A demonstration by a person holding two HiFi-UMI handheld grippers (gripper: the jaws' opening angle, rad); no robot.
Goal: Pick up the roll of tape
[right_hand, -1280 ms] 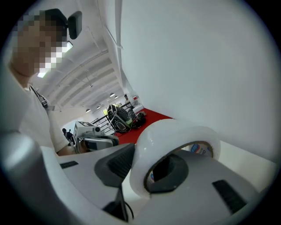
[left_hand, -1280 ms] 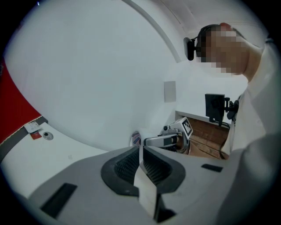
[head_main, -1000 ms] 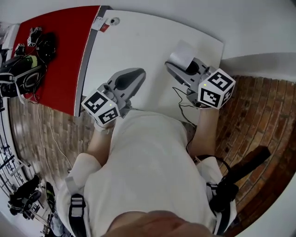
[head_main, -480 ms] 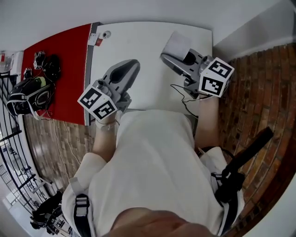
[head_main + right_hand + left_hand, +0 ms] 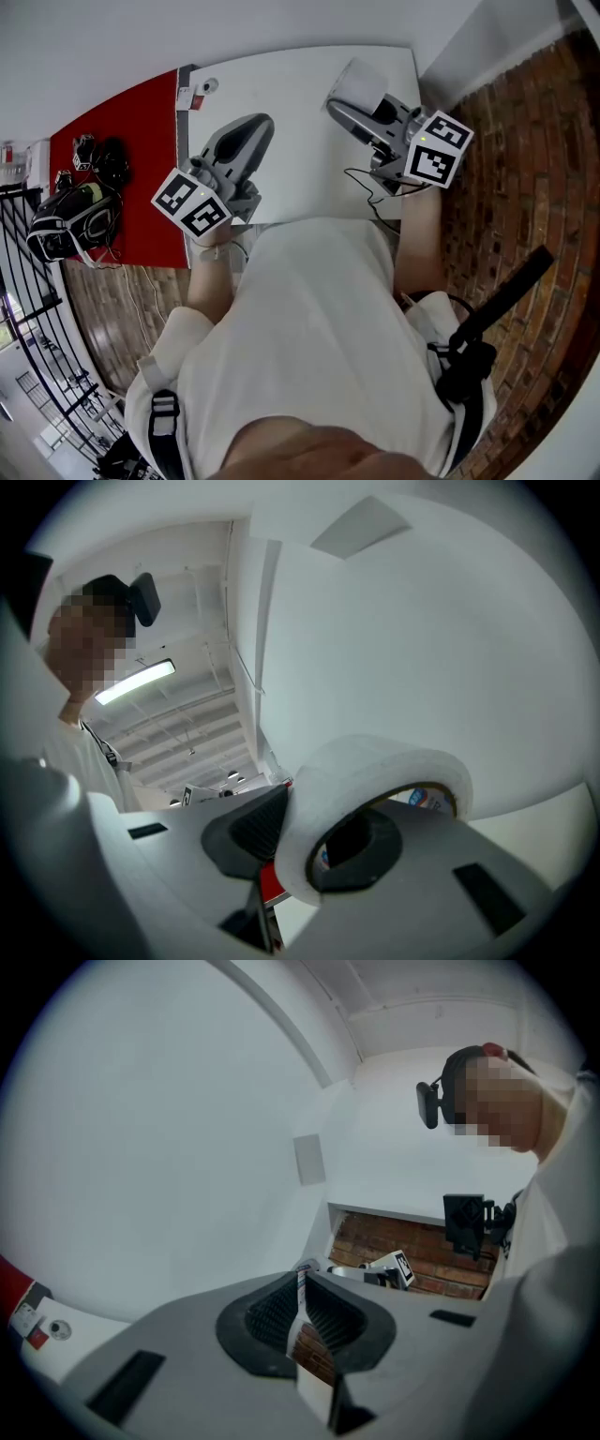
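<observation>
White roll of tape (image 5: 375,771) | I've got its wall pinched between my right gripper (image 5: 298,829) jaws, over the table's (image 5: 291,103) far right corner | my left gripper (image 5: 301,1290) jaws together, holding nothing

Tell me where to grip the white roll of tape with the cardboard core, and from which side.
Take the white roll of tape by its ring wall: one jaw through the open core, the other on the outer face, entering from the roll's flat side. Its hollow centre gives a thin wall to pinch, likely easier than spanning the roll. The right gripper holds it so.
</observation>
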